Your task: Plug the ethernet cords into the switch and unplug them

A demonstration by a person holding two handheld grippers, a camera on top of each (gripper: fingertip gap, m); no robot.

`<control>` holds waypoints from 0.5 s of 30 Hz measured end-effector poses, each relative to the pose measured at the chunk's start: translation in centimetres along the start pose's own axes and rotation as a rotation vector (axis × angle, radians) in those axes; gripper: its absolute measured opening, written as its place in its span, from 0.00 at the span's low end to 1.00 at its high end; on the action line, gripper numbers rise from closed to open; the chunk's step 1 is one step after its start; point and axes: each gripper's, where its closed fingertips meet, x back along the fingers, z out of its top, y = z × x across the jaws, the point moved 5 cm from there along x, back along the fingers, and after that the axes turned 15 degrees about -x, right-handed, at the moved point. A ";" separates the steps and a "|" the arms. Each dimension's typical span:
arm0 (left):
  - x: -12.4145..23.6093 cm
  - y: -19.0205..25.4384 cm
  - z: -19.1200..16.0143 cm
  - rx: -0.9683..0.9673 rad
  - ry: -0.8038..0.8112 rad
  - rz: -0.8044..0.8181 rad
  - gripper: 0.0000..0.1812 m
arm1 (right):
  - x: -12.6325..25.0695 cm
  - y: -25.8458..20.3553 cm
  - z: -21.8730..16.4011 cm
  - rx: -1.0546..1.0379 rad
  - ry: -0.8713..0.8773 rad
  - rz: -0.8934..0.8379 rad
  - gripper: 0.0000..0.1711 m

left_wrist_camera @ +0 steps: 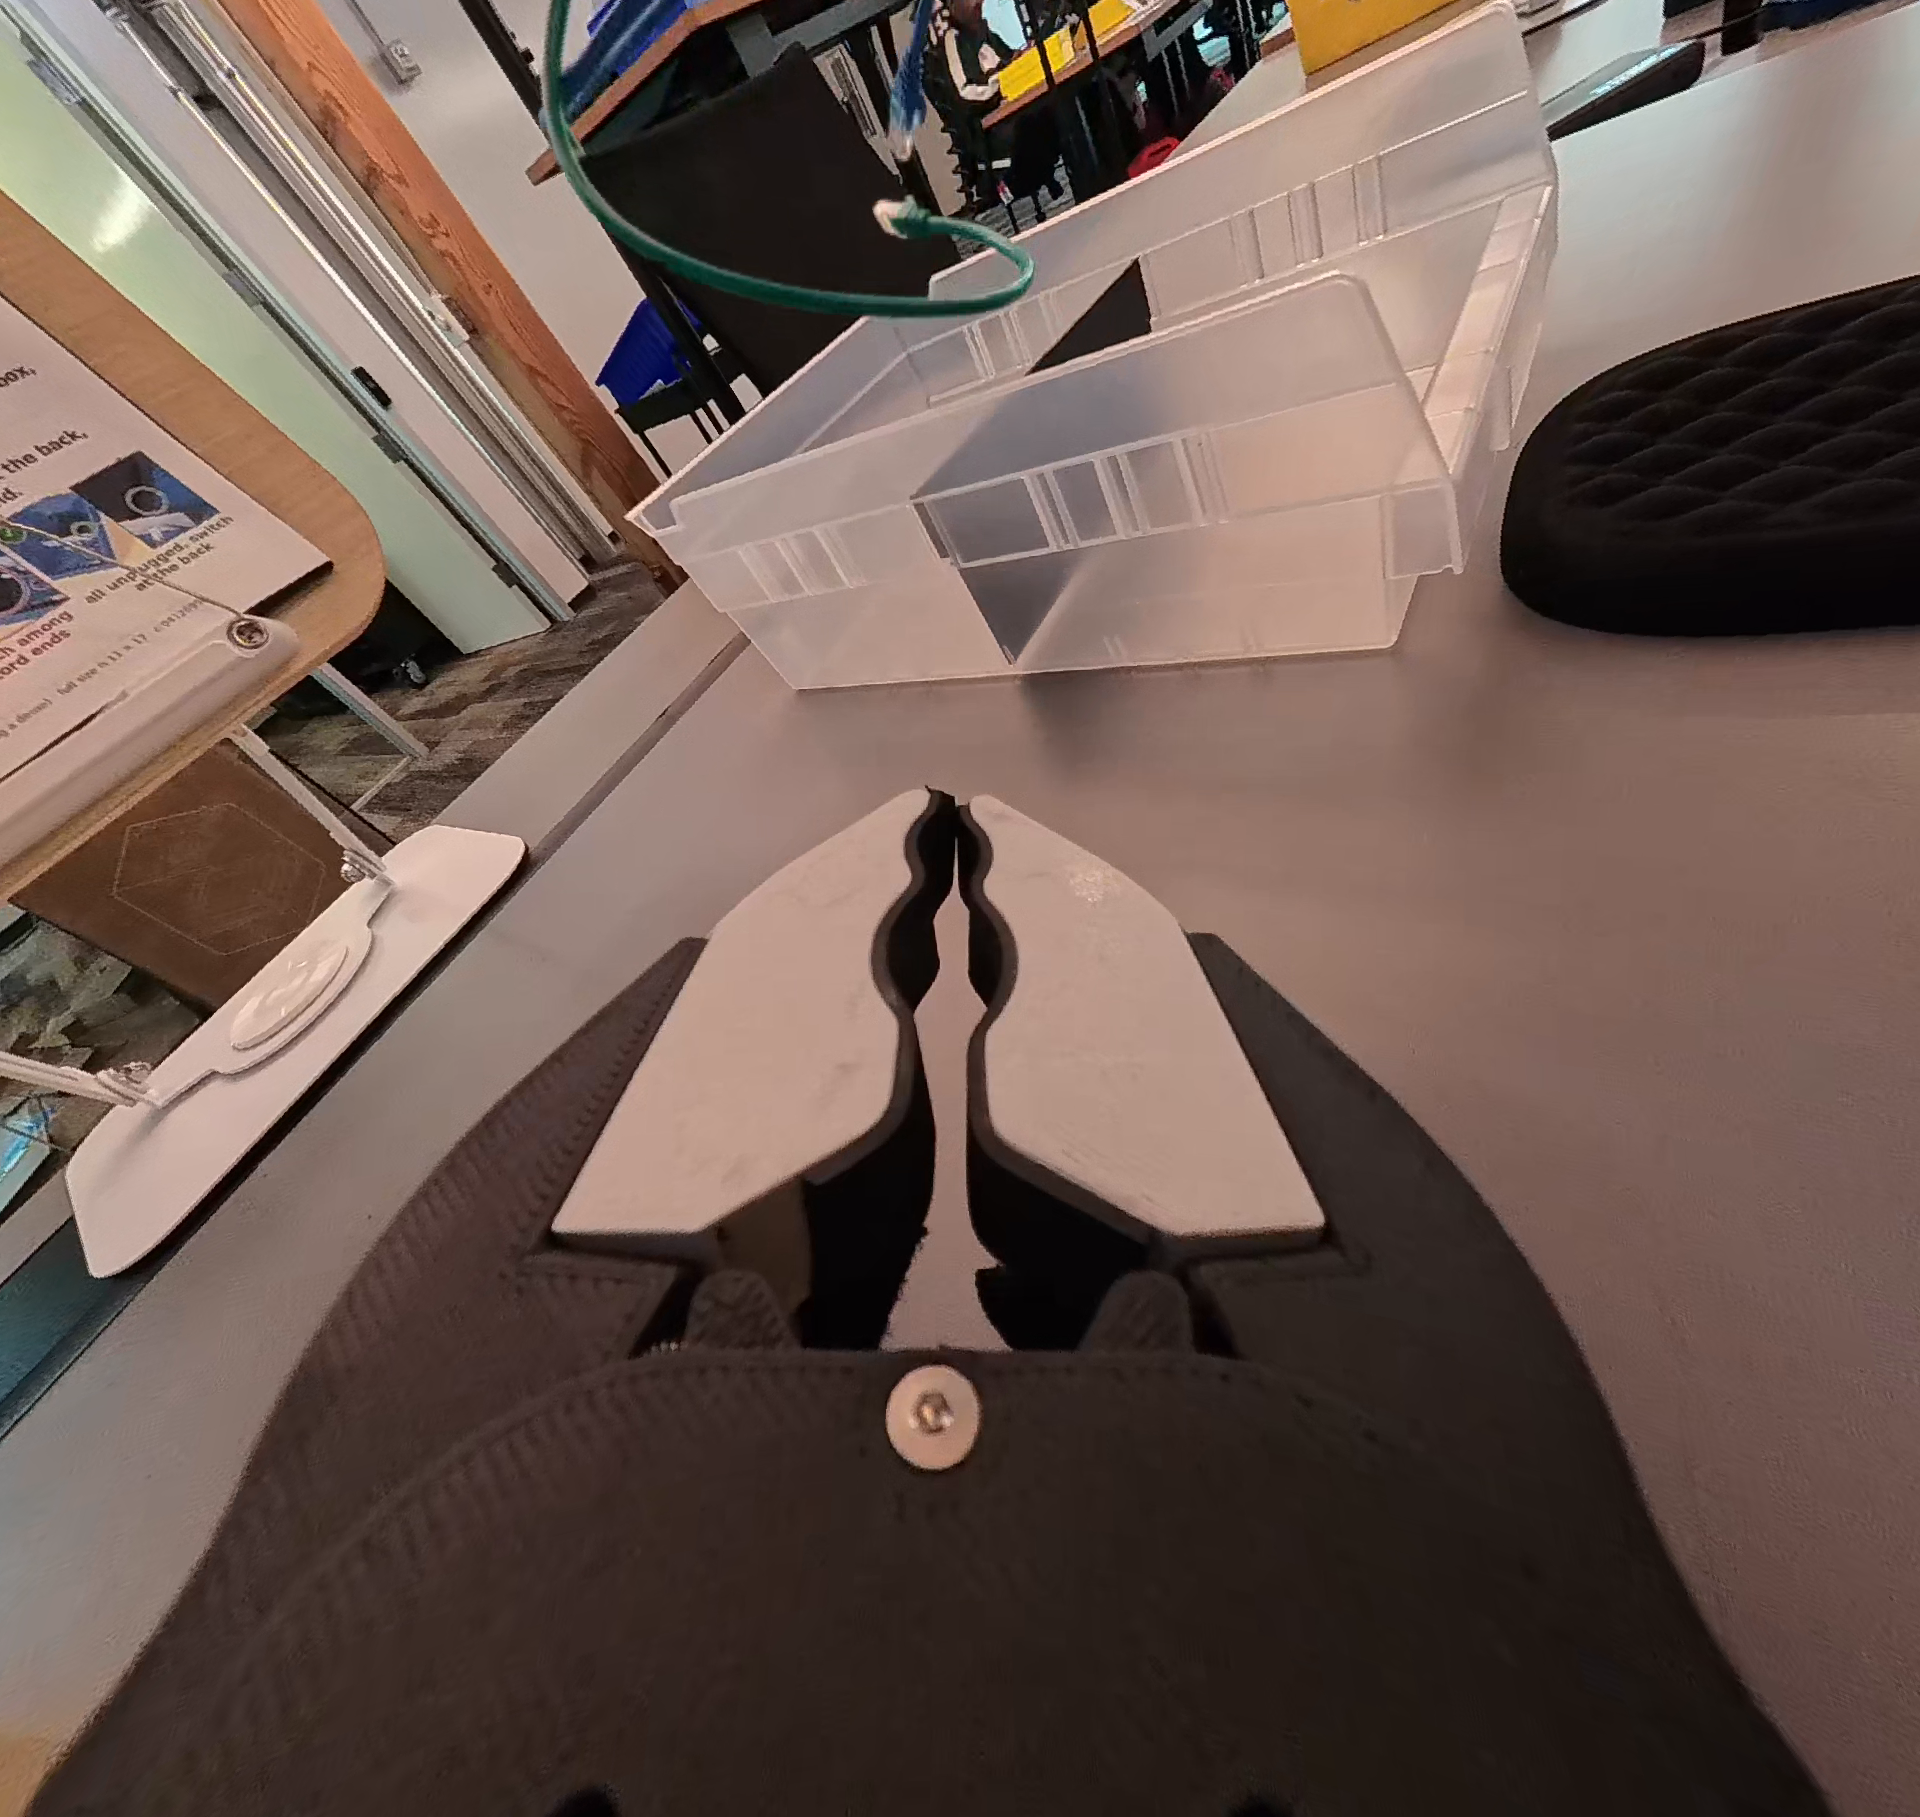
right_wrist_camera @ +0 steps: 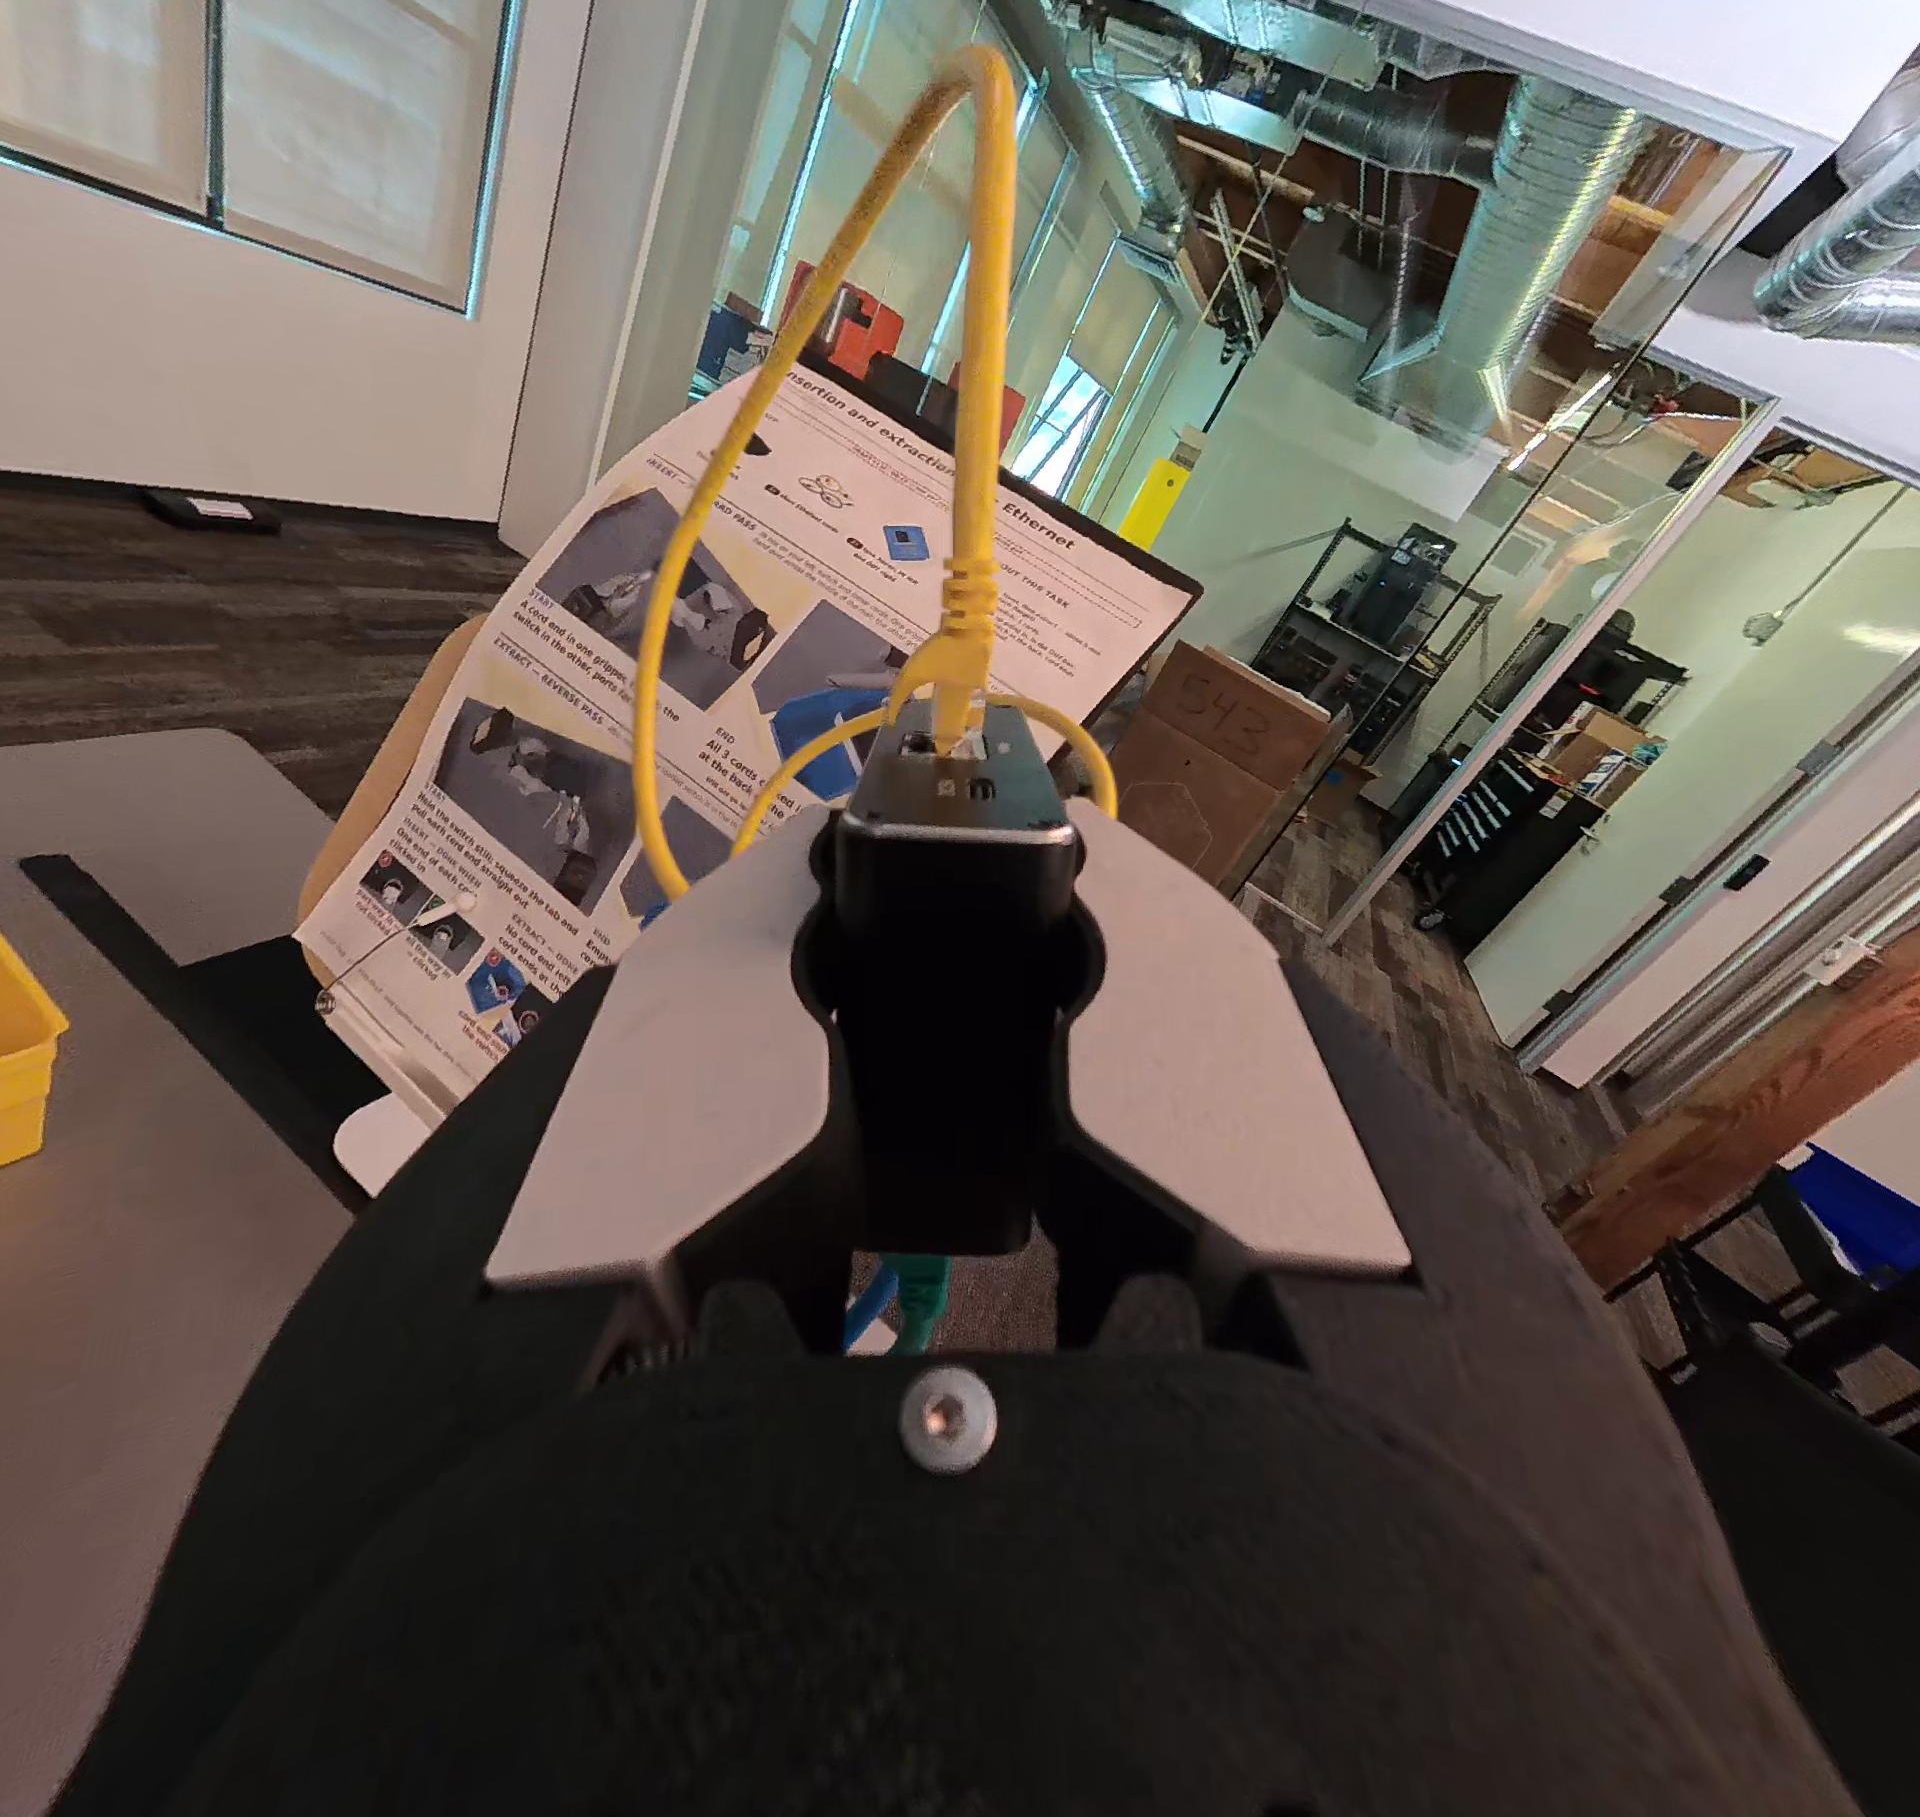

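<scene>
My right gripper [right_wrist_camera: 951, 832] is shut on a black ethernet switch [right_wrist_camera: 951, 988] and holds it up in the air. A yellow cord [right_wrist_camera: 982, 396] is plugged into a port at its far end and loops up and round to the left. A green plug [right_wrist_camera: 920, 1294] and a blue plug [right_wrist_camera: 868, 1300] sit at the switch's near end. My left gripper [left_wrist_camera: 948, 811] is shut and empty, low over the grey table [left_wrist_camera: 1351, 936]. In the left wrist view a green cord [left_wrist_camera: 727, 261] and a blue cord [left_wrist_camera: 920, 32] hang from above, their free ends loose in the air.
A clear plastic bin [left_wrist_camera: 1143, 479] with a divider stands on the table ahead of the left gripper. A black mesh pad [left_wrist_camera: 1725, 479] lies to its right. An instruction sheet on a white stand [left_wrist_camera: 135, 541] is at the left; it also shows in the right wrist view [right_wrist_camera: 727, 728]. A yellow bin [right_wrist_camera: 21, 1061] sits far left. There is about 45 centimetres between the tips of the two grippers.
</scene>
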 end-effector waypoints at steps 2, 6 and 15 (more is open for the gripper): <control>0.0 0.1 0.0 -0.005 -0.001 0.000 0.00 | -0.3 -0.1 -0.2 -0.010 0.002 0.004 0.22; 0.0 0.2 0.0 -0.015 -0.004 -0.005 0.00 | -0.9 0.1 -1.6 -0.019 -0.013 0.017 0.22; -0.1 0.4 0.0 -0.031 -0.013 -0.012 0.00 | 2.9 0.8 -7.0 -0.120 0.022 0.237 0.22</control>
